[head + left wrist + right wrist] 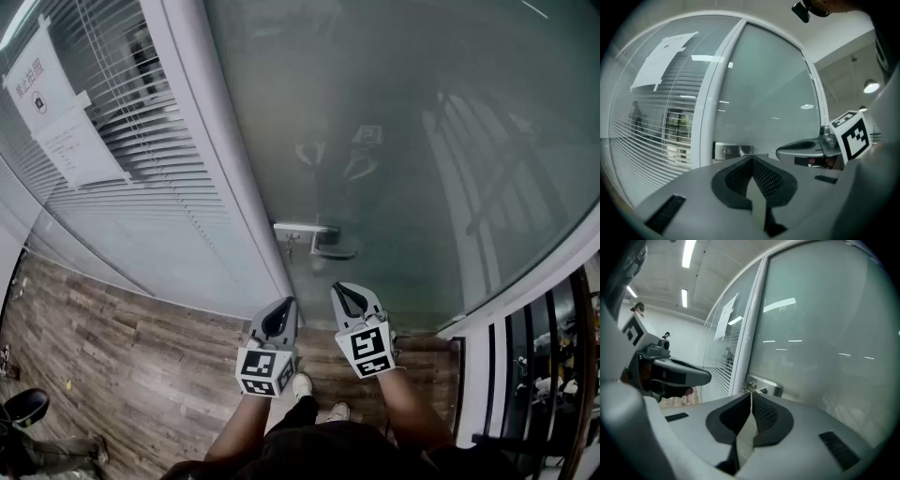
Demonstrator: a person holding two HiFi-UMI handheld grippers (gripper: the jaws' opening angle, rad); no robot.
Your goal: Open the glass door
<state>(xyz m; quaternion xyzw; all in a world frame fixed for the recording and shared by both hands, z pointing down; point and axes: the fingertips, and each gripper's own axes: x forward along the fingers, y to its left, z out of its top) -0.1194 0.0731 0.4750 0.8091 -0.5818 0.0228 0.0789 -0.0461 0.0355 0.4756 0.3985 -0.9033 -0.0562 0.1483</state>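
- At the upper left of the head view, two sheets of paper [58, 108] are stuck on a glass partition [141, 216], with slatted blinds [155, 131] behind the pane.
- Below the partition, a wooden floor [122, 347] fills the lower left of the frame.
- A white post [225, 159] runs from the top edge down toward the centre and divides the partition from the door.
- The left tongs [291, 302] sit just left of centre, low in the frame, and point up toward the foot of the post. In the left gripper view their dark pads are pressed together at the tips, with nothing between them.
- A marker cube [265, 370] sits at the rear of the left tongs, and the person's shoes [302, 384] show just beneath it.
- A metal lock plate with a lever handle [319, 241] is fixed on the door's edge beside the post. It lies above both tongs and clear of them.
- The right tongs [336, 287] lie just right of the left pair, close beside them, and aim up at the handle without touching it. In the right gripper view their pads meet tip to tip and grip nothing.
- The glass door [422, 141], frosted and pale green, fills the upper right of the frame, its left edge lying along the post.
- A dark slatted panel [548, 375] stands at the lower right corner.
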